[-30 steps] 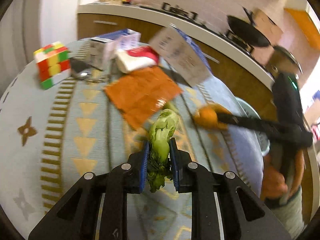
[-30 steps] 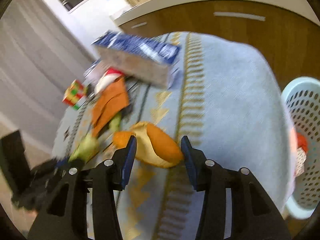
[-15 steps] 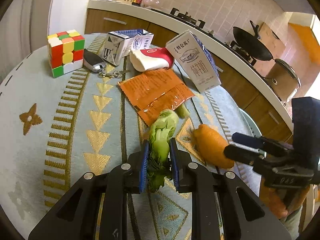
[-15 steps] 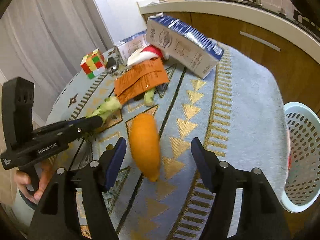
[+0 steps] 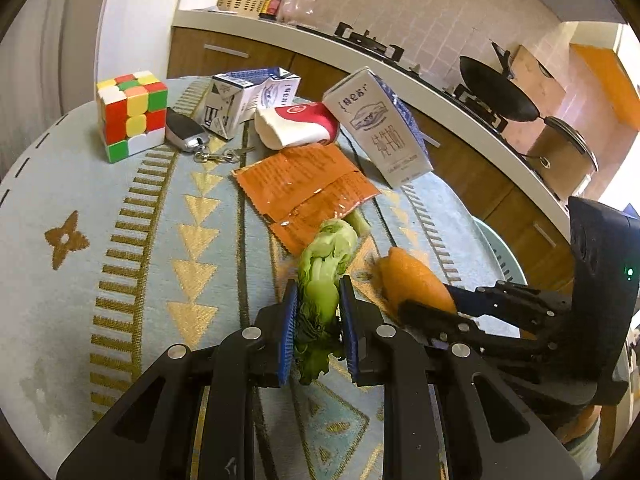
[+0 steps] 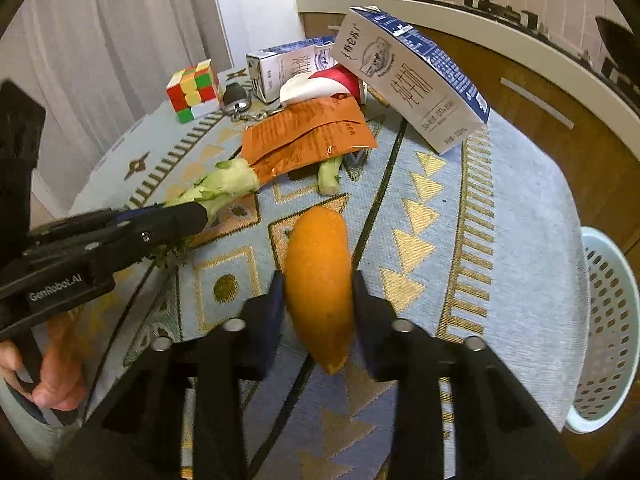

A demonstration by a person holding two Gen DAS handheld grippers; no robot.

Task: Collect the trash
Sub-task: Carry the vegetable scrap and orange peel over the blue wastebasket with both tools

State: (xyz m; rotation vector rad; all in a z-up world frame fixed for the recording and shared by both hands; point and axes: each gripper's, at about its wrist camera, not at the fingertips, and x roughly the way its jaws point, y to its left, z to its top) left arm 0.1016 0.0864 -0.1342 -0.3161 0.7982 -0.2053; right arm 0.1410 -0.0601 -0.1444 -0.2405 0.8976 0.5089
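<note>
Our left gripper (image 5: pixel 318 330) pinches the limp green vegetable stalk (image 5: pixel 326 264); our right gripper's (image 6: pixel 318 308) jaws have just closed on the curved orange peel (image 6: pixel 318 276). We should lift both clear, then carry them past the table's right edge into the pale blue perforated plastic basket (image 6: pixel 608 320).

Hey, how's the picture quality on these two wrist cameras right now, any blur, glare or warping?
Left wrist view: sharp, strong fisheye bending the counter edge, glare on the orange packet, blown-out light at far right. Right wrist view: sharp too, curtain softly backlit, dark corners, basket stretched at the edge.
</note>
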